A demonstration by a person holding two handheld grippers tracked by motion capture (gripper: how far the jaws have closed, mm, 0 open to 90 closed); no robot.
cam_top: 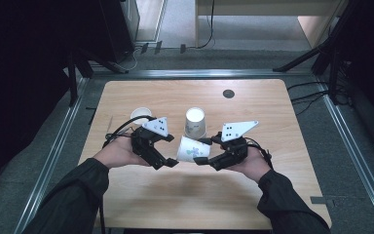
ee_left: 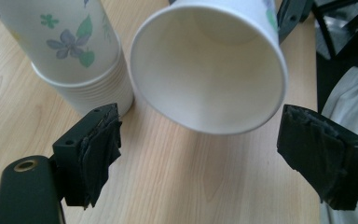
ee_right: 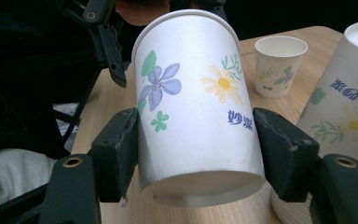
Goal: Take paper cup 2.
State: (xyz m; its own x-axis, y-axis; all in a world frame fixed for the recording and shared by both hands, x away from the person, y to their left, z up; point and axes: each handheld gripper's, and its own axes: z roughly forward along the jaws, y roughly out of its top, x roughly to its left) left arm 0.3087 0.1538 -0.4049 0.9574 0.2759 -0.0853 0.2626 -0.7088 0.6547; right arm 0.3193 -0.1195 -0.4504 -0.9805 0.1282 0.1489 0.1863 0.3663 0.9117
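Wooden table (cam_top: pixel 253 195), perhaps dark surroundings.

The cup (ee_right: pixel 198 107) is smooth white paper with printed flowers. The table (cam_top: pixel 195 195) is pale wood. The gripper pads (ee_left: pixel 100 154) look rough, black and dull.

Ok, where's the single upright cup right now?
In the high view the upright cup stands on the table's left side, just beyond the left gripper and left of the upside-down cup stack.

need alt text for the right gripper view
The right gripper clamps a flower-printed paper cup near its base, mouth pointing away. Beyond it on the wooden table stands a small upright cup; an upside-down stack of cups is at right.
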